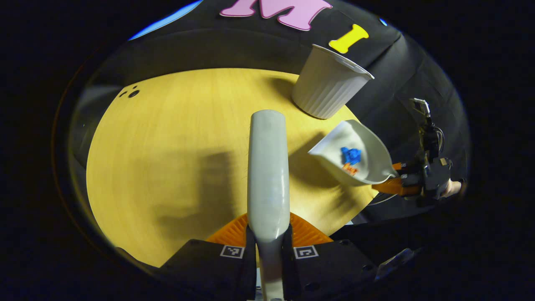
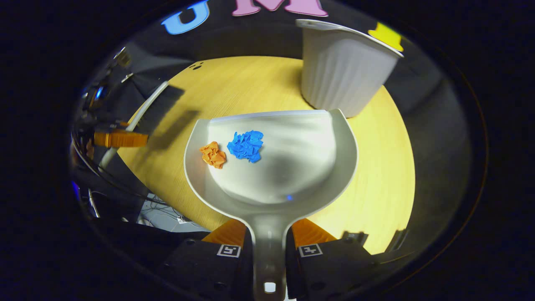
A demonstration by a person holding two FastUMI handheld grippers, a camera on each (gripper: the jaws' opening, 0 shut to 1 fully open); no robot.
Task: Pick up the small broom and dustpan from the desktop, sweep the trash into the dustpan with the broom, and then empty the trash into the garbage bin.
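Note:
My left gripper (image 1: 268,246) is shut on the grey-white small broom (image 1: 267,167), which reaches forward over the yellow round table (image 1: 167,146). My right gripper (image 2: 269,246) is shut on the handle of the grey dustpan (image 2: 292,167). A blue paper wad (image 2: 246,145) and an orange paper wad (image 2: 213,154) lie in the pan's left part. The white ribbed garbage bin (image 2: 345,67) stands just beyond the pan's front lip. In the left gripper view the dustpan (image 1: 368,154) hangs tilted above the table's right edge, below the bin (image 1: 328,83), with the right gripper (image 1: 401,179) behind it.
The far left gripper (image 2: 119,139) and its broom (image 2: 146,104) show at the table's left edge in the right gripper view. Small black dots (image 1: 131,93) mark the tabletop's far left. Black cloth walls ring the table, and cables lie below its near left edge.

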